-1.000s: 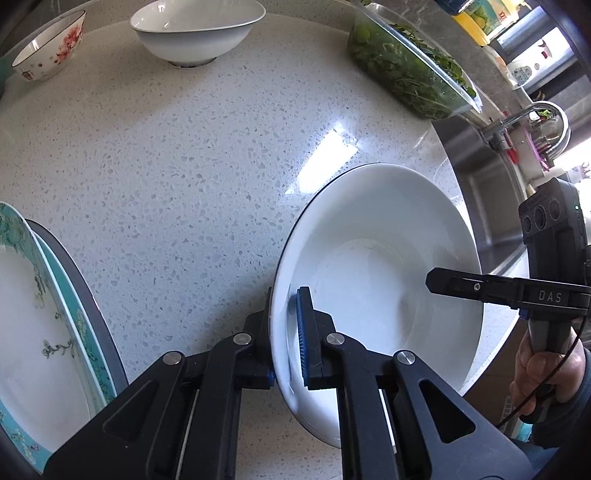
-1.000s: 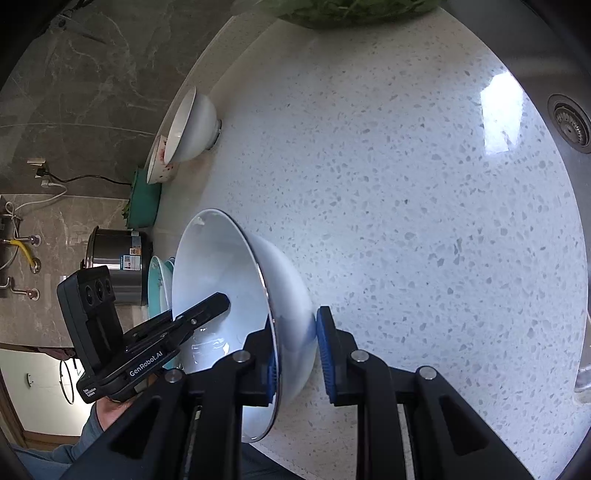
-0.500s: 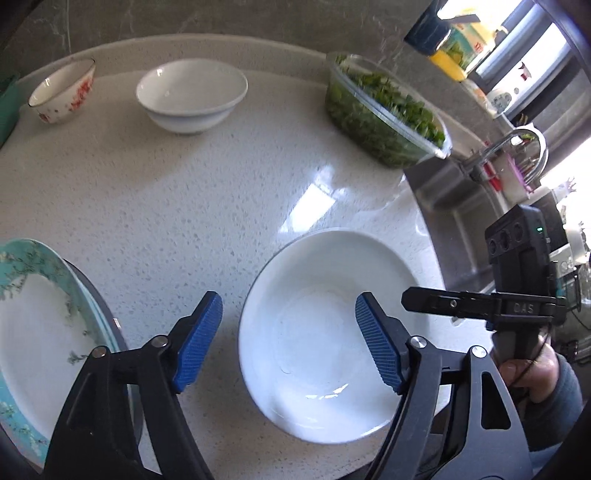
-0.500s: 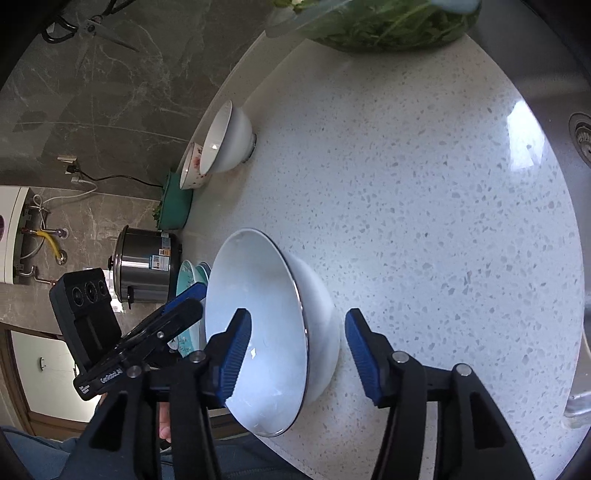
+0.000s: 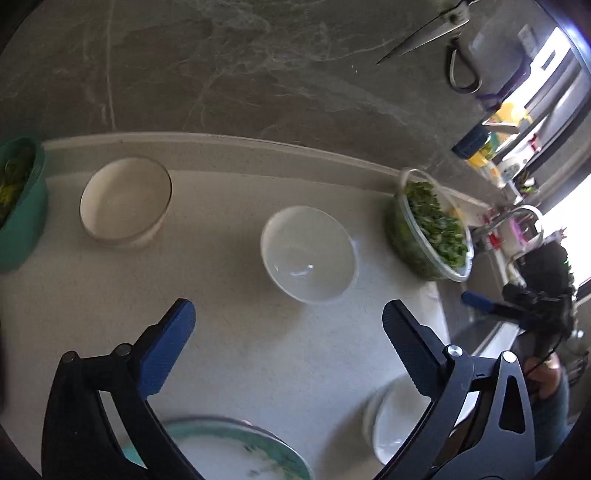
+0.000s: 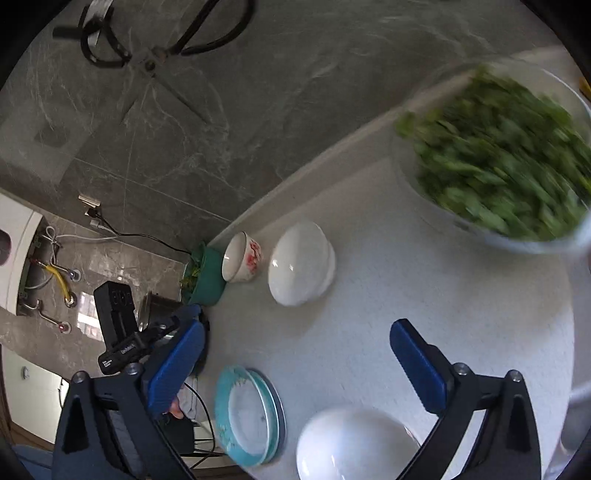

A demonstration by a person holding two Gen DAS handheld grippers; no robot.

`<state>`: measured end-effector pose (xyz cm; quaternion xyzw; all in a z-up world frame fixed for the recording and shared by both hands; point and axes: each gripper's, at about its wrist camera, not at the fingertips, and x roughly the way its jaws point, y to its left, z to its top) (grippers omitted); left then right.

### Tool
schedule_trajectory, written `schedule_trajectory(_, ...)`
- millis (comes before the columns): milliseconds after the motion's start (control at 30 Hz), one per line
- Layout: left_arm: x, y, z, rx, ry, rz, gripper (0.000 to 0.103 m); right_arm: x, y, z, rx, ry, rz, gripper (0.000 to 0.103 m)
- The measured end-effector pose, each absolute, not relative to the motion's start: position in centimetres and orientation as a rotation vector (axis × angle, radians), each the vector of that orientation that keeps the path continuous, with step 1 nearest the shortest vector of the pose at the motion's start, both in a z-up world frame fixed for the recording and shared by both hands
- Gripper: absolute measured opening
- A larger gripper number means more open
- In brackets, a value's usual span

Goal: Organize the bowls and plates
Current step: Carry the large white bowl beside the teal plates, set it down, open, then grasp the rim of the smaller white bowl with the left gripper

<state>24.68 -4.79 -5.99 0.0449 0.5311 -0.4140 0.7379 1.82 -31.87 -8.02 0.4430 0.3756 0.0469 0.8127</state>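
The left gripper is wide open, and nothing sits between its two blue pads. Its jaws have just been opening. It hangs in the air over the speckled white counter. The right gripper is wide open too, with nothing between its pads, and its jaws have also just been opening. The big white bowl sits on the counter by itself, near the front edge, low down beside the right gripper, and no pad touches it. In the left view the same bowl peeks out behind the left gripper's right finger. Next to it lies a stack of plates with a teal rim, also near the front edge. Farther back on the counter stands another white bowl, all alone. Near the wall stands a small bowl with red flowers on its side. Just beside that small bowl is a teal tub with green leaves in it. A clear glass bowl full of chopped greens sits near the sink side of the counter, but it looks blurry. Scissors hang on the dark grey wall above.
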Motion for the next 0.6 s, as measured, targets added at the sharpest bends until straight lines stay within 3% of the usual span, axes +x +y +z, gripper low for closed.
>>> schedule_trajectory(233,28.6,-10.6,-12.5,0.26,1.237,-0.982,0.103,10.4,-30.7,-12.6,0.935,0.953,0.031,0.103)
schedule_trajectory(433,32.0,-13.1,-16.6,0.236,1.319,-0.971,0.103,13.7,-31.6,-15.8,0.99,0.997,0.019,0.102)
schedule_trajectory(600,33.2,-14.0,-18.6,0.281,1.321,-0.939,0.101,15.4,-31.1,-17.8,0.996,1.05,0.034,0.086)
